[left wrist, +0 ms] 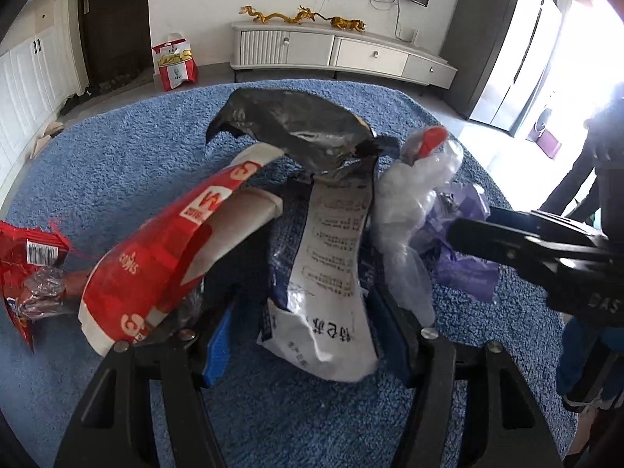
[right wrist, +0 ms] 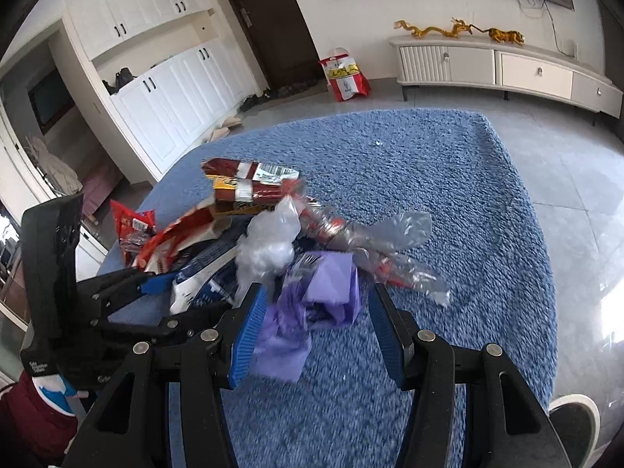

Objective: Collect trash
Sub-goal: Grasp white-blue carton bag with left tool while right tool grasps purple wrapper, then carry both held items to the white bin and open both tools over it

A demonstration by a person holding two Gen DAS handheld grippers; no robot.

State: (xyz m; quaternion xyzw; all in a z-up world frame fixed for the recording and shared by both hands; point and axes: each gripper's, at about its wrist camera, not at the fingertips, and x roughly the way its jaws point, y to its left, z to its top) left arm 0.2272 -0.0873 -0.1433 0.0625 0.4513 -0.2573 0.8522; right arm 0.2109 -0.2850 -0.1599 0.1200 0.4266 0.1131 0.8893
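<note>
Blue carpet [right wrist: 429, 179] is carrying the whole trash pile [right wrist: 273, 241]; both tools are closing in on it. Left gripper [left wrist: 308, 335] is straddling a white printed bag [left wrist: 331, 273], fingers half open, contact unclear. Right gripper [right wrist: 316, 323] is bracketing purple plastic [right wrist: 331, 288], fingers half open, not visibly pressing. Next move probably calls for squeezing before lifting.

Window glare at right; fisheye-warped, slightly blurred edges.

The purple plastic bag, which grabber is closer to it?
Right. The right gripper has the purple plastic bag between its open fingers; the left gripper sits beside it, around the white-and-blue pouch.
</note>
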